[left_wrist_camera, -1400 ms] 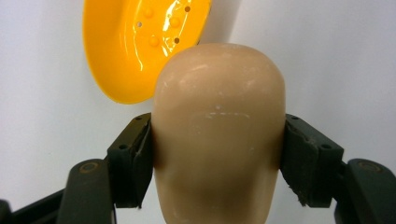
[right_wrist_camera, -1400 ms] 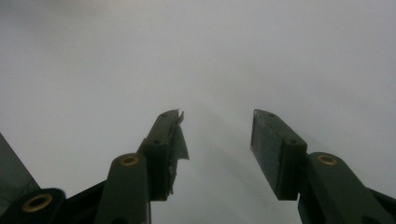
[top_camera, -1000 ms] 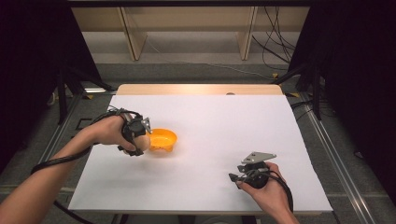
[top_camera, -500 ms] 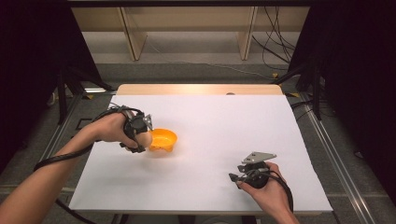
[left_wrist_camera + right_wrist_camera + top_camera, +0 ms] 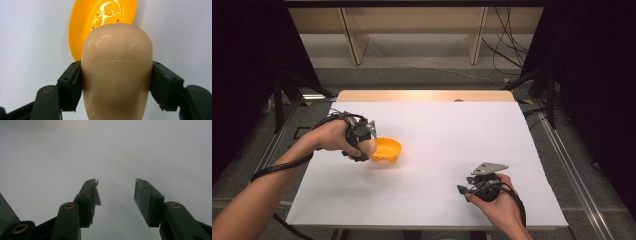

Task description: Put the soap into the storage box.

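Since earlier: left gripper [image 5: 362,141] shifted slightly nearer, fingers clamping beige rounded piece [image 5: 117,72] beside orange bowl [image 5: 386,149]. Right gripper [image 5: 479,184] low over white surface [image 5: 452,130], fingers spread, empty.

Lab recording bench
White table [image 5: 437,200] boxed in by black curtains [image 5: 592,75]; metal rails [image 5: 569,160] beside it; loose cables [image 5: 507,52] on grey floor [image 5: 422,75].

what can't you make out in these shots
- Beige rounded object, left gripper view: its lower end is cut off by the bottom edge; what it is stays unclear.
- Orange dish, same view: the beige object hides its near part.
- Left claw, high view: the hand covers its tips.
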Demonstrator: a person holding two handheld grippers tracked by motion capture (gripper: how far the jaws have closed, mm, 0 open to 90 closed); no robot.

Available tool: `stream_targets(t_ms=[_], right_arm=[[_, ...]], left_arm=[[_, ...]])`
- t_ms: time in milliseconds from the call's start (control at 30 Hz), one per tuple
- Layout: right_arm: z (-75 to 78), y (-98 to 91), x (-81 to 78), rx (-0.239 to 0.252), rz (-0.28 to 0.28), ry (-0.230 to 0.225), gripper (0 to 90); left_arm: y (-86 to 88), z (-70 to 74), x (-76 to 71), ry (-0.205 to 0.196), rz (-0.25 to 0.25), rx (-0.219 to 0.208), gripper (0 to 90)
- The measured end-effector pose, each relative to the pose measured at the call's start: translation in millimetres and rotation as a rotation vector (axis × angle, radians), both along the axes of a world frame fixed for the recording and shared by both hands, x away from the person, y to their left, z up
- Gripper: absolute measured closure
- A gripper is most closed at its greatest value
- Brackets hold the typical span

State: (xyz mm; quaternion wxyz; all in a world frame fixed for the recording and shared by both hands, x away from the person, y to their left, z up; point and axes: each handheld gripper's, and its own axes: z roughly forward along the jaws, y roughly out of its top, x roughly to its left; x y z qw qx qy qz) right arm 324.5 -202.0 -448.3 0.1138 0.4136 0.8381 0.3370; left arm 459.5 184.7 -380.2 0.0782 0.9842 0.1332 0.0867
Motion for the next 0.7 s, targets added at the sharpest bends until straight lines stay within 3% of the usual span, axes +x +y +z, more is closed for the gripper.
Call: stream_targets(t_ms=[33,133,167,533,700], right_arm=[[-1.2,0.2,0.3,0.007,-0.006,-0.020,52.8],[0.1,0.3,-0.2,0.002,-0.003,0.001,52.8],[-0.9,-0.2,0.8,-0.005,0.011,-0.017,52.8],[-1.3,-0.1,1.3,-0.003,0.009,-0.018,52.8],[-0.7,0.4,0.8,0.004,0.002,-0.005,52.8]], left_arm=[[-0.7,-0.2,0.6,0.001,0.002,-0.003,32.5],[-1.2,0.3,1.3,-0.001,-0.001,-0.002,32.5],[-1.9,1.0,1.8,0.002,-0.002,0.000,32.5],[-3.1,0.8,4.5,-0.004,-0.002,-0.009,32.5],[-3.8,2.0,7.0,-0.026,0.004,-0.027,32.5]])
